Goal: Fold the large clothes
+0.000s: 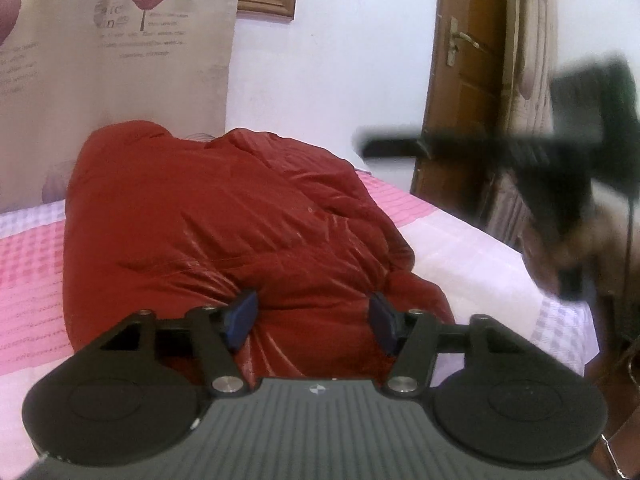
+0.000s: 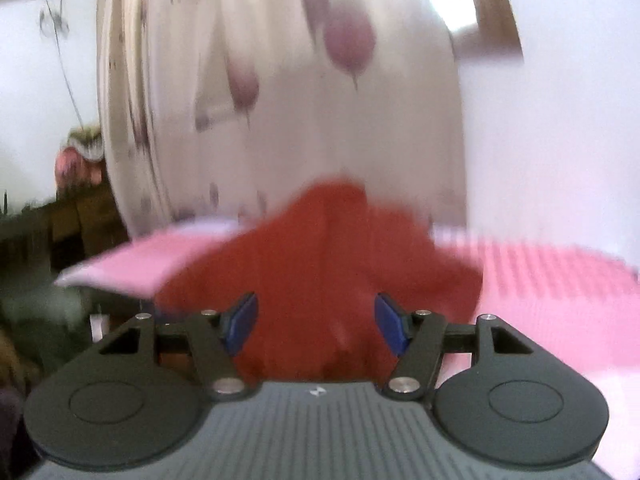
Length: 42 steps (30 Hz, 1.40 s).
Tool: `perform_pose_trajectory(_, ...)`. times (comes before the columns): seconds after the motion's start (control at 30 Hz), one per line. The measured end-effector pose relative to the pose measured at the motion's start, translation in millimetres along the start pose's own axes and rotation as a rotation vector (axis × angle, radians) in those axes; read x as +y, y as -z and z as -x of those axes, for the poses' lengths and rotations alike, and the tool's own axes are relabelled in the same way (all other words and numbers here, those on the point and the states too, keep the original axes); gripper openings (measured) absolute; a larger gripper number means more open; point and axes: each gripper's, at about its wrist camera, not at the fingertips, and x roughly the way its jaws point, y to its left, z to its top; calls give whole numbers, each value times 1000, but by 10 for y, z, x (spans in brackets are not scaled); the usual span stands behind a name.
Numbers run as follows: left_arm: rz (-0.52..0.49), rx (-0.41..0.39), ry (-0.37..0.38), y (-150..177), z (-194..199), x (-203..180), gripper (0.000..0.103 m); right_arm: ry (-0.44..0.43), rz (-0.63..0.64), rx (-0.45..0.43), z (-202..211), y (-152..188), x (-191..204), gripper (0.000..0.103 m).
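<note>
The red jacket lies bunched in a long heap on the bed. The left hand-held gripper is spread wide at the jacket's near end; the right hand-held gripper is likewise agape, gripping nothing. Better to pinch one layer at the hem, pull flat, then fold. A curtain hangs behind the jacket, with a door to its right.

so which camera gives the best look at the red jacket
The left wrist view: the red jacket is sharp there, lying bundled on the pink bedsheet with its creases clear. The right wrist view shows it only as a motion-blurred red mass.
</note>
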Motion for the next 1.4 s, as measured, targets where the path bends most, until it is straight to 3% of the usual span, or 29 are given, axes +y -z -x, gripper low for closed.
perform_pose_trajectory(0.1, -6, 3, -5, -2, -8, -14, 62, 43, 95, 33, -288, -229, 127, 64)
perform_pose_trajectory(0.27, -13, 8, -8, -8, -21, -23, 62, 87, 188, 222, -968, -208, 129, 63)
perform_pose_trajectory(0.47, -34, 14, -10, -12, -59, -52, 62, 83, 78, 298, -1198, -44, -142, 64)
perform_pose_trajectory(0.93, -54, 29, -3, -2, -158, -78, 63, 65, -90, 207, -1245, 363, -375, 67)
perform_pose_trajectory(1.1, -73, 39, -3, 1, -184, -65, 63, 71, -97, 167, -1204, 438, -386, 67)
perform_pose_trajectory(1.4, -92, 45, 2, 9, -243, -52, 63, 83, -92, 181, -1214, 427, -369, 68)
